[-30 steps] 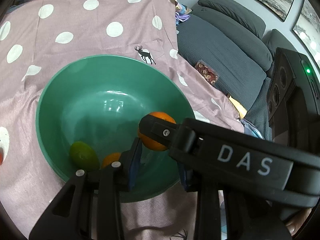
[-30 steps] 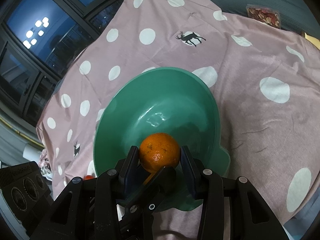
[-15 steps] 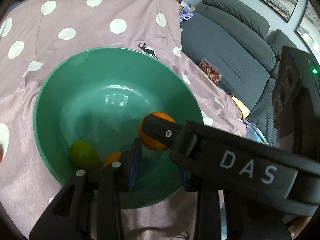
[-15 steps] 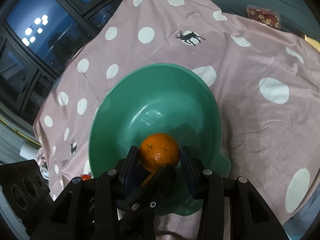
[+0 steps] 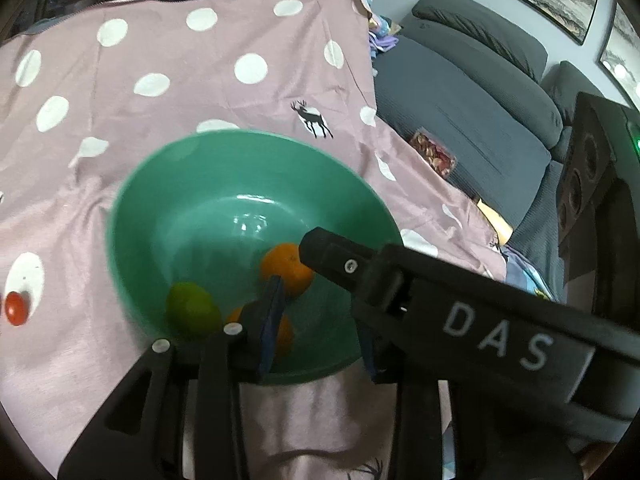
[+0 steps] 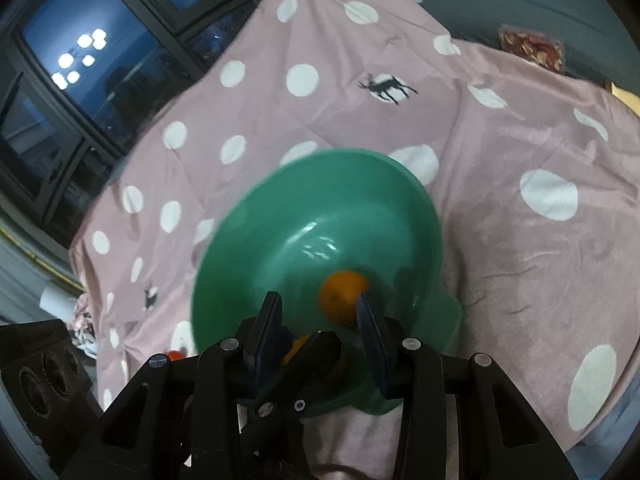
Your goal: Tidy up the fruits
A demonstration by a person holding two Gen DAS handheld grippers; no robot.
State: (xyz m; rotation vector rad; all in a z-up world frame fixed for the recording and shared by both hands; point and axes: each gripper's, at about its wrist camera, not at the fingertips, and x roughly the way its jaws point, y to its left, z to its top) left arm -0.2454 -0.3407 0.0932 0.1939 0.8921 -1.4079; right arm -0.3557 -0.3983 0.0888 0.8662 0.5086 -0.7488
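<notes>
While both of your grippers hang over the green bowl on the pink polka-dot cloth, an orange sits loose on the bowl's floor, just ahead of the right gripper. That gripper's blue pads stand apart with nothing pressed between them; the orange lies beyond their tips, nearer the right-hand pad, and the jaws are closing. The picture is blurred around the bowl.

From your left wrist camera, the left gripper also points down into the bowl, its jaws opening and holding nothing. The right tool's black arm, lettered "DAS", crosses in front of it and hides the right-hand pad. In the bowl lie three fruits: the orange near the middle, a green fruit against the near-left wall, and a second orange fruit partly hidden behind the left gripper's blue pad.

Outside the bowl, a small red fruit rests on a white dot of the cloth, well to the left. A grey sofa stands behind the cloth with a packet of snacks on its seat.
</notes>
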